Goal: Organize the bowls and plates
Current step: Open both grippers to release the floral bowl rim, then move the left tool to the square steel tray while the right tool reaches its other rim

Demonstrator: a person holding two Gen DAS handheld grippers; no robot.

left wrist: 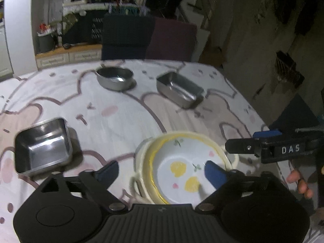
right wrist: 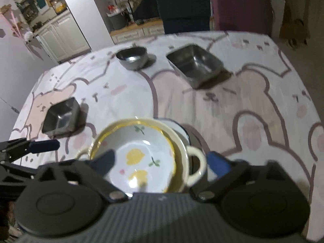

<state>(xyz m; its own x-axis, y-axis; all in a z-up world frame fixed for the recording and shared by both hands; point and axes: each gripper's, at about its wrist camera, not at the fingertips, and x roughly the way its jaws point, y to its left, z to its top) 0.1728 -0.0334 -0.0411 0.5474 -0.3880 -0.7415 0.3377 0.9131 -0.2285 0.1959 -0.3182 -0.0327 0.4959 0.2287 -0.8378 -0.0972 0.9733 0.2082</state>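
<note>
We see a lemon-print bowl [right wrist: 139, 158] nested in a cream two-handled dish [right wrist: 195, 167], near edge of the bear-print tablecloth [right wrist: 253, 105]. Our left gripper [left wrist: 162, 171] is spread wide, one finger over the bowl, gripping nothing. Our right gripper [right wrist: 162, 162] is likewise apart, straddling the stack. Beyond the stack: small square steel dish [right wrist: 60, 115], round steel bowl [right wrist: 132, 57], rectangular steel tray [right wrist: 195, 64].

Blue-rimmed plate [right wrist: 183, 130] mostly hidden under bowl stack [right wrist: 141, 151]; pics blurry.
</note>
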